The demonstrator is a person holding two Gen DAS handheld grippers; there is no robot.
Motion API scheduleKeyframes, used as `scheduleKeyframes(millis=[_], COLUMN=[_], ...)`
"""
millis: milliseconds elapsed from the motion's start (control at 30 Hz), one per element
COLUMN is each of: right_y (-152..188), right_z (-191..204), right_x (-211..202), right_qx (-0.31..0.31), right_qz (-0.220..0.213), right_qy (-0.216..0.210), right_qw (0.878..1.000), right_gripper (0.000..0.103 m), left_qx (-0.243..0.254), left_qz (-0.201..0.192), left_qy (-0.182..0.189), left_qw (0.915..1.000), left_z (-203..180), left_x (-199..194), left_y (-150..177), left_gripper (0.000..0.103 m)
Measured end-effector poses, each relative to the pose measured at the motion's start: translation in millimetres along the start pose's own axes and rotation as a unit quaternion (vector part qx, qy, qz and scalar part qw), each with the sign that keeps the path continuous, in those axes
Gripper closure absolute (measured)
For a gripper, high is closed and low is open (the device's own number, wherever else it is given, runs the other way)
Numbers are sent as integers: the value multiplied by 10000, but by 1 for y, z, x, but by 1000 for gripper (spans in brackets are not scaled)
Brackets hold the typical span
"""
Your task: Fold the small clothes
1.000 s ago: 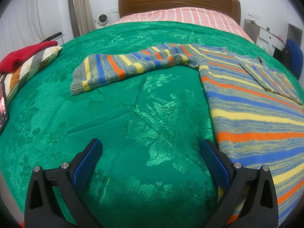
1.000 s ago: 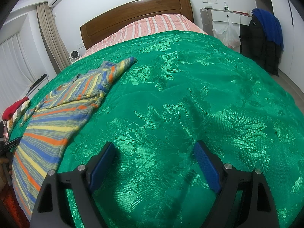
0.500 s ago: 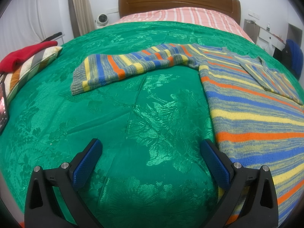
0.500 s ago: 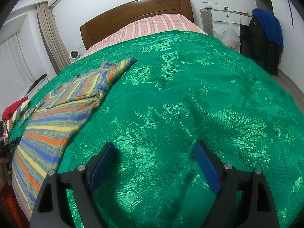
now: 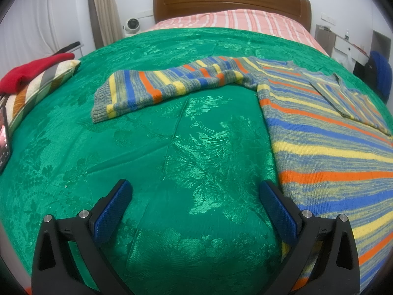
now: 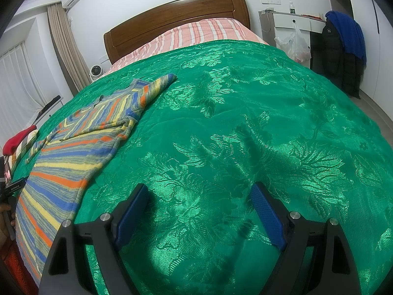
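A striped knit sweater [image 5: 326, 147] in blue, orange, yellow and grey lies flat on the green bedspread [image 5: 172, 147]. One sleeve [image 5: 157, 86] stretches out to the left; the other sleeve is folded across the chest. My left gripper [image 5: 194, 189] hovers open over bare bedspread, its right finger beside the sweater's left edge. In the right wrist view the sweater [image 6: 73, 157] lies at the left, and my right gripper [image 6: 200, 191] stands open over bare bedspread [image 6: 245, 123] to its right, with nothing between its fingers.
A striped pillow [image 5: 36, 86] with a red garment [image 5: 29, 71] on it and a phone [image 5: 3, 137] lie at the bed's left edge. The wooden headboard [image 5: 231, 5] stands at the far end. A desk [image 6: 292, 24] and hanging dark coat [image 6: 341, 49] stand right of the bed.
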State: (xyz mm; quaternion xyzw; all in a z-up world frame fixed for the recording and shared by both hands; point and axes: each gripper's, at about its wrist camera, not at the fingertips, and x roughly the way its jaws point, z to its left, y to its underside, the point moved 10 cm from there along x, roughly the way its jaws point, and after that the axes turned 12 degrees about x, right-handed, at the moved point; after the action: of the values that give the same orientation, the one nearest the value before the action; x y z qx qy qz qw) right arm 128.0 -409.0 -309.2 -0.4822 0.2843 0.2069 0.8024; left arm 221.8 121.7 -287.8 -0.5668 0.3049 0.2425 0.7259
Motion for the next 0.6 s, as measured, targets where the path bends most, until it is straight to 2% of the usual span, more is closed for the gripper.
scheduleKeyframes(millis=[600], right_y=[0], right_z=[0], right_x=[0], right_qx=[0], right_qz=[0], right_qy=[-1], right_qw=[10000], right_gripper=[18], left_qx=[0], left_qz=[-1], left_qy=[-1], left_qw=[10000], left_z=[0], left_x=[0], left_y=[0], left_gripper=[0])
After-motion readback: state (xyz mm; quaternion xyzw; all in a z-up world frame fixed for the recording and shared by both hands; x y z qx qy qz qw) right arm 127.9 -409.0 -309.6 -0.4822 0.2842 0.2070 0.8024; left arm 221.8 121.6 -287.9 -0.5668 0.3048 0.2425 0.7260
